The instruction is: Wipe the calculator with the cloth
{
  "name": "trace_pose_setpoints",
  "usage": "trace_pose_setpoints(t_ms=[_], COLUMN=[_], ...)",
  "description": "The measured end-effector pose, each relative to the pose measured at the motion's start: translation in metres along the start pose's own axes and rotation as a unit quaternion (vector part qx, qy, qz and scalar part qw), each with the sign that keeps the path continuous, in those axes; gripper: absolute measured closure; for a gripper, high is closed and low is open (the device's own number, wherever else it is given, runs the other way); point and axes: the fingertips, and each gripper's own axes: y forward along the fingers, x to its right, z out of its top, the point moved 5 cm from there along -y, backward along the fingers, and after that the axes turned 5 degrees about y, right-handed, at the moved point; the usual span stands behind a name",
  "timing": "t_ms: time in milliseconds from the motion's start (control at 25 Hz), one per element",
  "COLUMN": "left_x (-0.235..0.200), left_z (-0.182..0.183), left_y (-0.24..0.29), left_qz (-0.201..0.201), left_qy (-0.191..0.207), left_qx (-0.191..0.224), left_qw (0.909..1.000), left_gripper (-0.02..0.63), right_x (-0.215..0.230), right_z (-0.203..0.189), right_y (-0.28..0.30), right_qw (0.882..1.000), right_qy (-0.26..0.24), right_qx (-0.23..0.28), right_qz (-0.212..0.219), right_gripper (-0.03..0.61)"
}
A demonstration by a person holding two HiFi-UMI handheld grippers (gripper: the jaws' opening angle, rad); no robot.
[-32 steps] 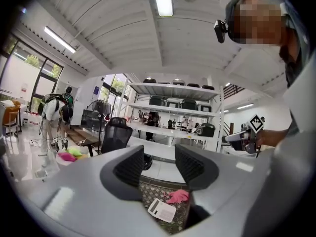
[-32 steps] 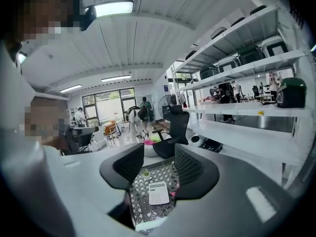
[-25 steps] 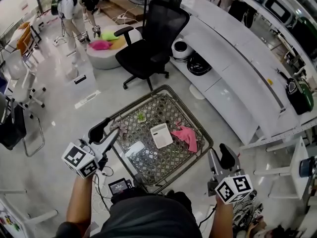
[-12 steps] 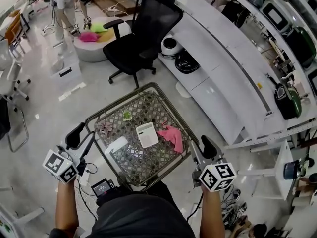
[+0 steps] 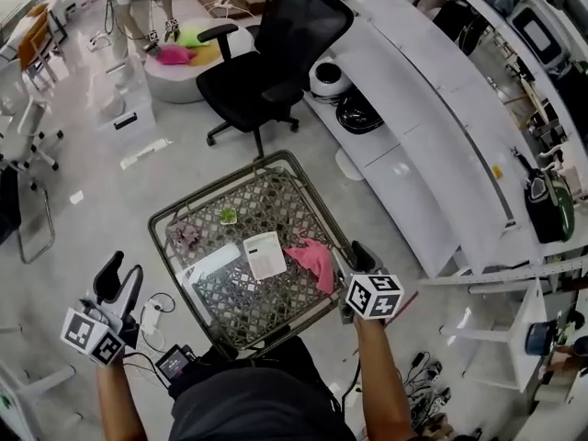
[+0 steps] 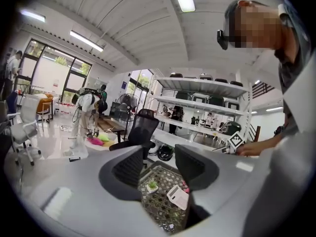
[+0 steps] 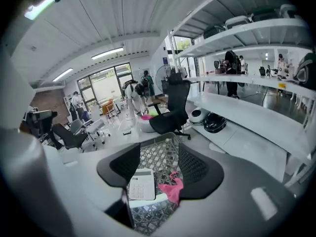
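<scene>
Our right claw is opening, nothing between its pads; the left claw hangs spread. We should pinch the cloth, at three o'clock of the calculator on the surface, by its bunched middle.

Your right tongs drop beside the pink cloth, jaws opening; your left tongs sink away from the surface.

Head view: taken from above, facing steeply down; table held at frame centre, at middle distance. Left gripper view: aimed almost level from beyond the table's left edge, table low centre. Right gripper view: tilted down, nearer. Table, calculator and office chair are shared by all three views.
</scene>
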Motion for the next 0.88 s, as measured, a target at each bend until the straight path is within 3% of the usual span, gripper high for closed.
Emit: trace_pose_setpoints(t_ms=[480,880], left_x=[0.002,-0.002], left_z=[-0.041,-0.079], left_y=[-0.006,-0.016], left_qz=[0.057,0.085], left_qy=[-0.034,-0.060], left_qx=[-0.042,-0.068], left_qw=[0.9969,0.9923], left_gripper=[0.390,0.390], right_x=[0.064,0.102], right_z=[-0.113,-0.206], right_y=[0.120,0.169], right_qw=[0.990,0.965], right_qy=[0.024,0.001], right_qx=[-0.140,-0.254], right_qz=[-0.024,-0.072], right_gripper=[0.342,0.334])
